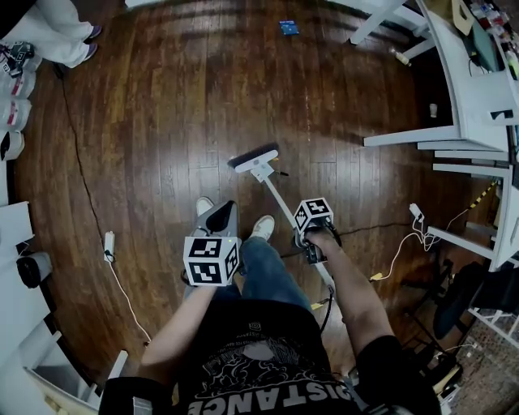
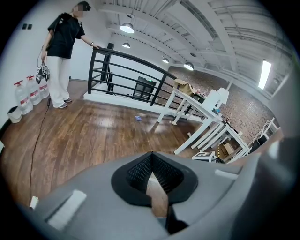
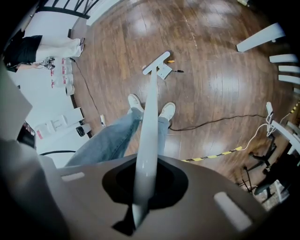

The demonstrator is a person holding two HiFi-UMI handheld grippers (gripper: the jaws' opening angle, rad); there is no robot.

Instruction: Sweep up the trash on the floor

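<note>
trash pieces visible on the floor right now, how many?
3 that I can make out: a blue packet far ahead, plus an orange bit and a dark bit beside the broom head. Small white things by the table legs may be more.

The small blue flat item on the dark wooden floor is too small to identify, as are the tiny yellow bit and thin black bit beside the white broom head. The head view's top edge cuts off the standing person in white trousers. The long white broom handle ends unseen behind the holder's right forearm.
</note>
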